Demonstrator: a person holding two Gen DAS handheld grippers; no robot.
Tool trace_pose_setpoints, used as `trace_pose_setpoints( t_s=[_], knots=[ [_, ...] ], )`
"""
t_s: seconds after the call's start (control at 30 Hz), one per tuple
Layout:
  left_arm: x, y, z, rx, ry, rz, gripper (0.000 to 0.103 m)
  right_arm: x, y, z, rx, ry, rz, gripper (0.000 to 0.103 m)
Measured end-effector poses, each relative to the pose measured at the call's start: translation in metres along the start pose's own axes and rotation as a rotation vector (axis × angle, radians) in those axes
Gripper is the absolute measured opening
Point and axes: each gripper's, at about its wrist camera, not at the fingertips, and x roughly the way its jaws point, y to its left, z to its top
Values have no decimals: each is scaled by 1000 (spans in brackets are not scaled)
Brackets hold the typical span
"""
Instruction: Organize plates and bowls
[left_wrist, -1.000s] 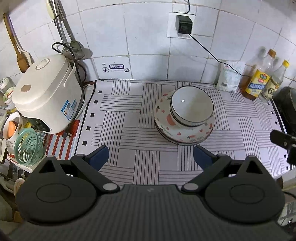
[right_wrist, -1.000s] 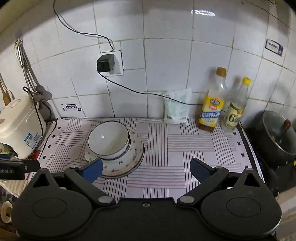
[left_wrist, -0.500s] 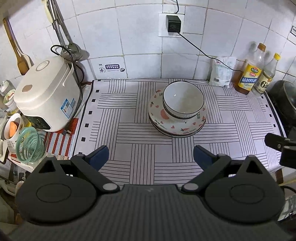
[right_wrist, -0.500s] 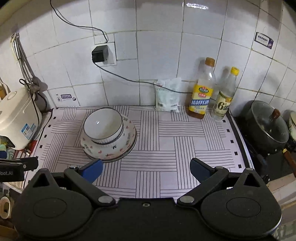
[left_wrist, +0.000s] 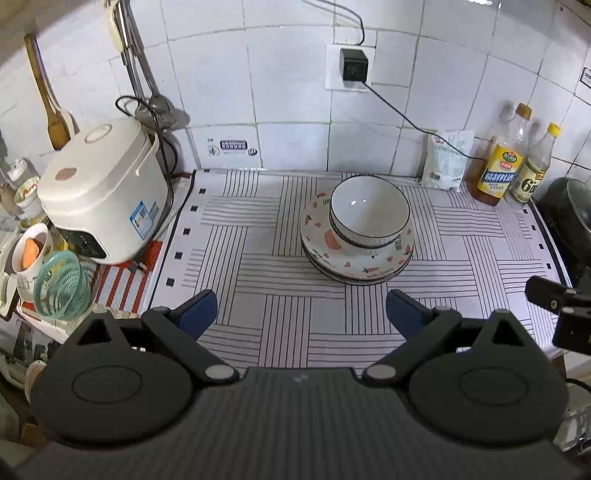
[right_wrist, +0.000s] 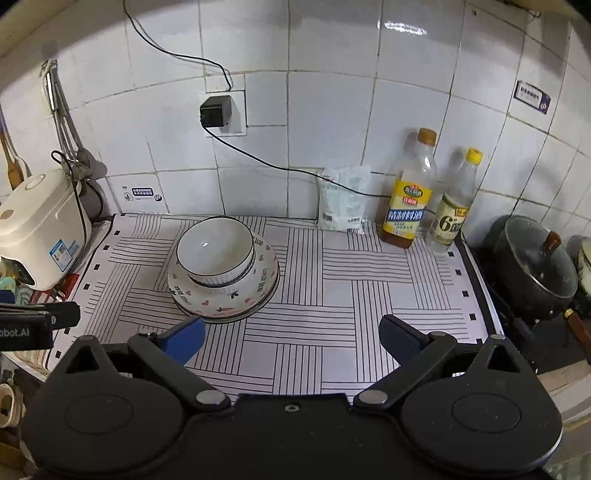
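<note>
The left gripper (left_wrist: 301, 314) hung above the near edge of the counter, its blue-padded fingers (left_wrist: 195, 312) spread wide with nothing between them. From its camera, the white bowl (left_wrist: 369, 216) sat nested in a wider patterned bowl (left_wrist: 325, 236) with pink hearts and carrots, and that stack rested on a plate whose dark rim (left_wrist: 354, 280) just showed beneath, all on the striped mat (left_wrist: 258, 229), well ahead of the fingers. A white rice cooker (left_wrist: 99, 192) with a blue sticker stood at the left; a green mesh basket (left_wrist: 61, 291) lay near it. Along the wall stood a white packet (left_wrist: 445, 162), a bottle with a yellow label (left_wrist: 502, 162) in Chinese characters, and a smaller bottle (left_wrist: 530, 173) marked "6".

From the right camera, the right gripper (right_wrist: 291, 339) was likewise wide apart and empty, its left finger (right_wrist: 184, 338) just short of the stack. The patterned bowl (right_wrist: 229, 295) carried lettering I read as "DEAR" on its side. The white bowl (right_wrist: 214, 251) sat in it, leaning slightly. The smaller bottle's label (right_wrist: 448, 221) showed "6°". A lidded dark pot (right_wrist: 535, 266) sat at the right. The left gripper's body (right_wrist: 26, 325) showed part of a word, "bot.AI".
</note>
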Motion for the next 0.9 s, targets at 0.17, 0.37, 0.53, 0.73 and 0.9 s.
trace_pose_setpoints(
  t_s=[0.17,0.37,0.53,0.73,0.9],
  knots=[
    [-4,-4,-5,23,-37,-6,99,-7,1,-5,6,-73,-18,102],
    [-2,-4,-10,12,-42,-24,99,-8,1,-11,5,-95,-35,102],
    [-3,-3,-14,-6,-71,-34,99,-8,0,-15,24,-93,-29,102],
    [-2,-7,-15,15,-67,-38,99,-7,2,-18,31,-85,-27,102],
    [1,-7,-14,17,-54,-37,99,-4,5,-20,33,-73,-32,102]
  ],
)
